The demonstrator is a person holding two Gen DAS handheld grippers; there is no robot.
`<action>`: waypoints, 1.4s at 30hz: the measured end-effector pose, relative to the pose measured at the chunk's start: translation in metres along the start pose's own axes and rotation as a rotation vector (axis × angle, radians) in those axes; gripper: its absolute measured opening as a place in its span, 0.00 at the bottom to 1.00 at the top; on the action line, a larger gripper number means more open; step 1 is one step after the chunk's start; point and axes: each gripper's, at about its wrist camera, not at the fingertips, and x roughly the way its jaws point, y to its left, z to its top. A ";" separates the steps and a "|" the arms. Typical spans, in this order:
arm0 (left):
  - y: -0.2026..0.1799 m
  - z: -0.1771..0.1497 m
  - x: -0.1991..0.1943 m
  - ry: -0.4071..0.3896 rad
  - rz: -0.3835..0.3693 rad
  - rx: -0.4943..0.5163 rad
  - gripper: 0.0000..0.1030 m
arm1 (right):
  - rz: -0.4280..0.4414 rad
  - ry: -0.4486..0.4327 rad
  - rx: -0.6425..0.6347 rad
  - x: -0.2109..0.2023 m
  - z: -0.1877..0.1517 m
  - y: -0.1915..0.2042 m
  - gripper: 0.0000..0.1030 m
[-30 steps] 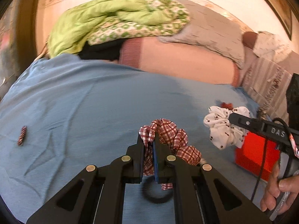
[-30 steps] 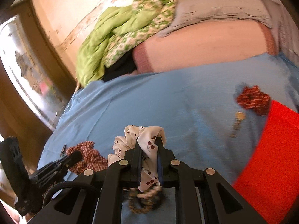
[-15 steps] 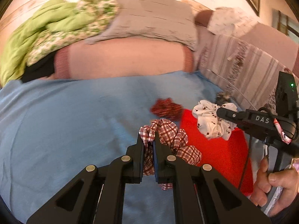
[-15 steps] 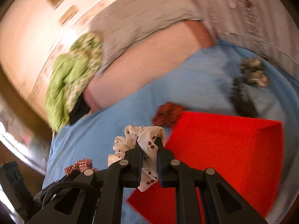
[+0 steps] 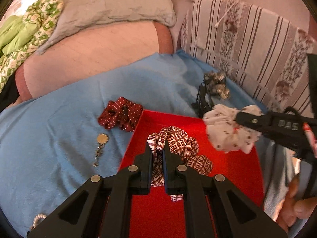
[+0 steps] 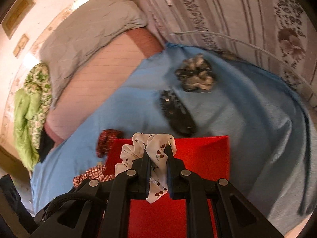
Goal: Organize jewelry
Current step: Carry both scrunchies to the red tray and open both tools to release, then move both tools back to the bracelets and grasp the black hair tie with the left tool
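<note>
My left gripper [image 5: 158,145] is shut on a red-and-white plaid scrunchie [image 5: 178,144] and holds it over the red tray [image 5: 227,170]. My right gripper [image 6: 158,151] is shut on a white cherry-print scrunchie [image 6: 150,144], also over the red tray [image 6: 206,154]; it shows at the right of the left wrist view [image 5: 227,130]. A dark red dotted scrunchie [image 5: 119,116] lies on the blue sheet beside the tray's far left corner. A gold pendant chain [image 5: 100,146] lies left of the tray. A grey metallic scrunchie [image 6: 195,75] lies farther back.
A black remote control [image 6: 177,113] lies on the blue sheet [image 5: 49,138] behind the tray. A beaded bracelet [image 5: 37,219] sits at the lower left. Pillows [image 5: 111,6], a green blanket [image 5: 15,33] and a striped cushion [image 5: 247,45] border the bed.
Both grippers have swung to the right with their scrunchies, from over the bare sheet to over the red tray. The pendant, remote and grey scrunchie have come into view.
</note>
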 end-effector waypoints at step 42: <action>0.022 -0.010 -0.044 -0.096 0.081 -0.018 0.40 | -0.006 -0.023 -0.022 0.001 -0.007 0.026 0.40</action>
